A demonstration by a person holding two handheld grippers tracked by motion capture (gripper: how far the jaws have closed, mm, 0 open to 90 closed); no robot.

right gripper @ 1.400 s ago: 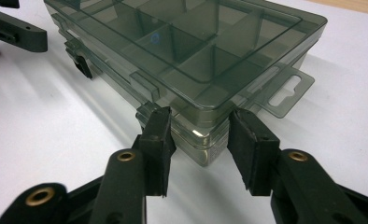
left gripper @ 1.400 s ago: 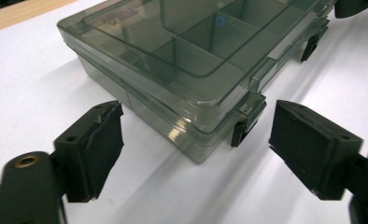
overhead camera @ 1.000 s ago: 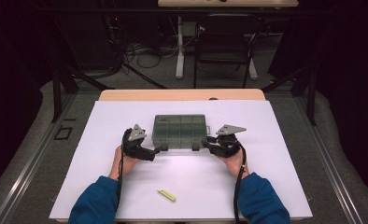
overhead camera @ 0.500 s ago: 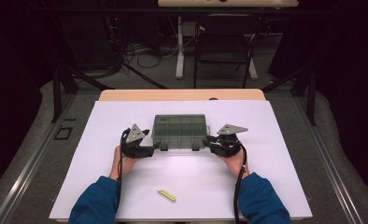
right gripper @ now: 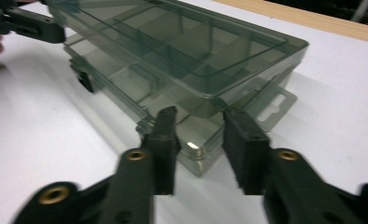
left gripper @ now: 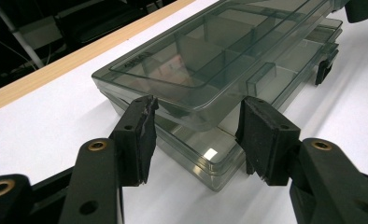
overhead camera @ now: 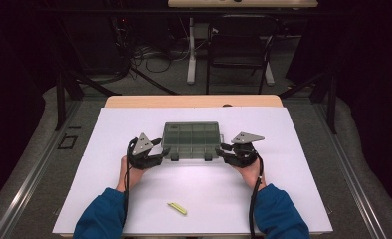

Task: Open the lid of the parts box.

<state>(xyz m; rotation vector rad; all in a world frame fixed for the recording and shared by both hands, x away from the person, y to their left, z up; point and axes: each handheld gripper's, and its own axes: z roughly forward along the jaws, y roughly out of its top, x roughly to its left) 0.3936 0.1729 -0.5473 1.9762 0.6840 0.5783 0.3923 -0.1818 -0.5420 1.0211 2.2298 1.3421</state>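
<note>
Smoky clear compartment box [overhead camera: 191,140] sits mid-worktop [overhead camera: 303,199] on the white sheet, lid lifted a bit off the base, latches on the near side. My left gripper [overhead camera: 156,154] is at the box's near-left corner; its jaws have just been closing, now about half wide, and in the left gripper view [left gripper: 196,130] that corner sits between the pads [left gripper: 142,135]. Can't tell for sure that the pads press on it; a small gap looks to remain on both sides. My right gripper [overhead camera: 227,151] is at the near-right corner; its jaws have just been opening a little. In the right gripper view [right gripper: 198,135] the corner lies between the narrowish jaws, pads beside the lid edge, contact unclear. Small yellow piece [overhead camera: 177,208] lies near the worktop's near edge, well apart from the box. Both forearms in blue sleeves [overhead camera: 104,219].
</note>
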